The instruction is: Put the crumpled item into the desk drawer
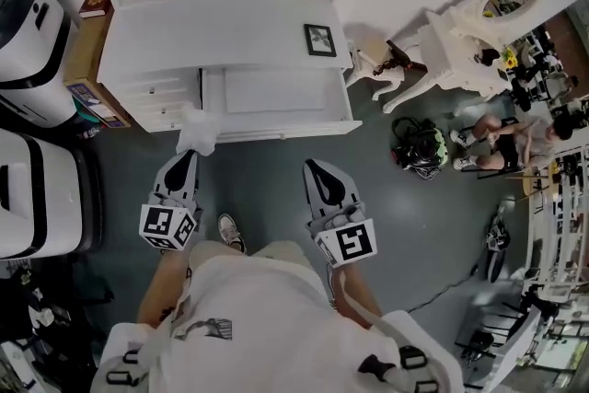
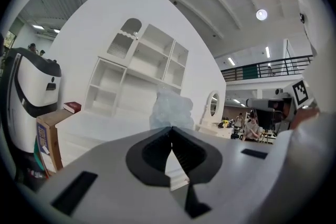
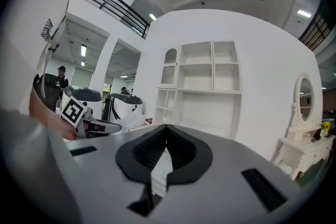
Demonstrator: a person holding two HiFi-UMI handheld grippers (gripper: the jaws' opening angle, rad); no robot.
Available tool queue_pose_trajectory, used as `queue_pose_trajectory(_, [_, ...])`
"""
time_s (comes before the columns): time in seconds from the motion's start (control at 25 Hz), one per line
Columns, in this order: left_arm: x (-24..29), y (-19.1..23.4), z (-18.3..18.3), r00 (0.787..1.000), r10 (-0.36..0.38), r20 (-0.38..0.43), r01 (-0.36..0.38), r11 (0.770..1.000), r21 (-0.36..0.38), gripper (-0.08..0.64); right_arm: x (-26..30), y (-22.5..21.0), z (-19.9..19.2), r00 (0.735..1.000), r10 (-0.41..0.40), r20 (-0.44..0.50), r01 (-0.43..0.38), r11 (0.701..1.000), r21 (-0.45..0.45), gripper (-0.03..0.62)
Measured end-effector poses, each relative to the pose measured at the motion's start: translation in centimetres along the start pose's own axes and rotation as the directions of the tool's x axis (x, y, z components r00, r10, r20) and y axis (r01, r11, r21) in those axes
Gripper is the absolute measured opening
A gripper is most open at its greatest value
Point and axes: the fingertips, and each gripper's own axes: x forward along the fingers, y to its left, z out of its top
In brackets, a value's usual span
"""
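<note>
Head view first: the left tool (image 1: 189, 155) points at the front left corner of the open drawer (image 1: 276, 92), and the crumpled item (image 1: 195, 132) is pinched right at its tip. The white wad overlaps that corner of the drawer from this angle. I can't tell how high above it the wad hangs, but it isn't lying down inside. The right tool (image 1: 311, 165) is level with the left one and well apart from it. It points at the drawer front with nothing at its tip. A small black picture frame (image 1: 320, 40) sits on the white surface (image 1: 212, 23) behind the drawer.

Left gripper view: the jaws are clamped together on the crumpled item (image 2: 170, 107). The pads meet at the tip, and the translucent white wad bunches up just past them, sticking upward. Behind it are the white shelf unit (image 2: 142, 71) and a red book (image 2: 72, 107) off to the left.

Right gripper view: the jaws are closed on each other, tips touching, and nothing is caught between them. Only the white surface shows through the little gap lower down. The shelf unit (image 3: 207, 86) is straight ahead, and an oval mirror (image 3: 303, 99) is at the right edge. The left tool (image 3: 97, 126) shows off to the left side with its marker cube (image 3: 73, 109).
</note>
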Motion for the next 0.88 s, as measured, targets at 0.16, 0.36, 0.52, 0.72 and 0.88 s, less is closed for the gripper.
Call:
queue_pose_trajectory(0.16, [3.0,0.9,-0.3,0.998,-0.055,-0.029,0.054,0.998,-0.043,0.015,2.0,-1.5,-0.3,0.999,-0.028,-0.029,0.028,1.000,0.004,0.011])
queue_pose_trajectory(0.36, [6.0,1.5,-0.8,0.994,-0.091,-0.062,0.087,0.993,-0.076,0.015,4.3,-3.3,-0.3,0.999,-0.042,-0.029,0.042,0.999,-0.004,0.011])
queue_pose_trajectory(0.52, [7.8,1.4,-1.2,0.992,-0.093,-0.082,0.087,0.993,-0.076,0.015,6.5,-4.9,-0.7,0.999,-0.025,-0.021,0.025,1.000,0.007,0.011])
queue_pose_trajectory(0.72, [11.2,1.7,-2.0,0.994,-0.051,-0.097,0.044,0.996,-0.081,0.015,9.3,-7.9,-1.7,1.000,0.028,-0.002,-0.028,0.999,0.023,0.011])
queue_pose_trajectory(0.88, [14.5,1.2,-1.5,0.995,-0.026,-0.099,0.016,0.995,-0.101,0.015,11.8,-11.4,-1.5,0.997,0.071,0.018,-0.071,0.997,0.025,0.011])
